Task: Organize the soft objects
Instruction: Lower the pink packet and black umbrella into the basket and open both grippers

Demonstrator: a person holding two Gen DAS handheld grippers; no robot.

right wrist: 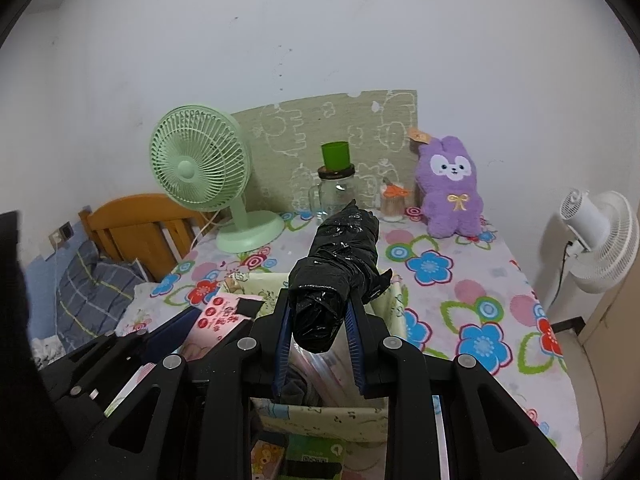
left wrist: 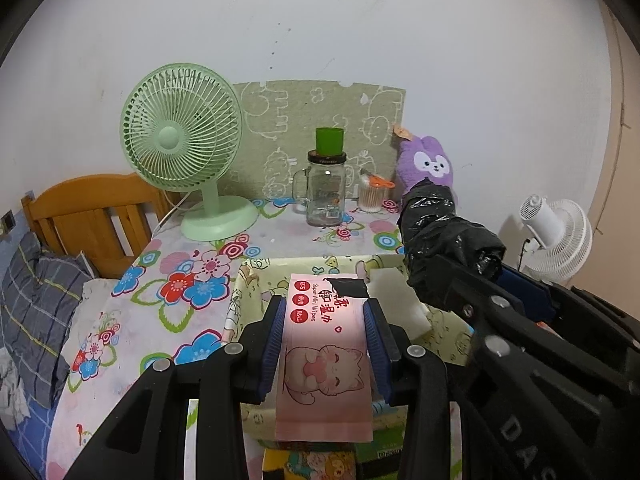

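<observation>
Wipes pack: my left gripper (left wrist: 325,340) holds a flat pink plastic pack of mini wipes (left wrist: 324,360) with a cartoon cat printed on it, jaws narrowly apart and both blue pads pressed on its long edges, over the fabric bin
Black roll: my right gripper (right wrist: 319,344) clamps a crinkled black plastic-wrapped roll (right wrist: 340,264) near its near end, jaws narrowly apart; the roll juts forward over the bin
Bin: a pale yellow cartoon-print fabric storage bin (left wrist: 256,280) sits on the table below both grippers, with a white block (left wrist: 396,296) and folded soft items inside
Table: a floral plastic tablecloth (right wrist: 460,280) covers it
Plush: a purple rabbit plush toy (right wrist: 450,188) sits upright at the far edge, against the wall
Back row: a mint-green desk fan (left wrist: 182,140), a glass mug jar (left wrist: 326,188) topped by a green cup (left wrist: 329,140)
Right side: a white fan (right wrist: 600,236) stands beyond the table
</observation>
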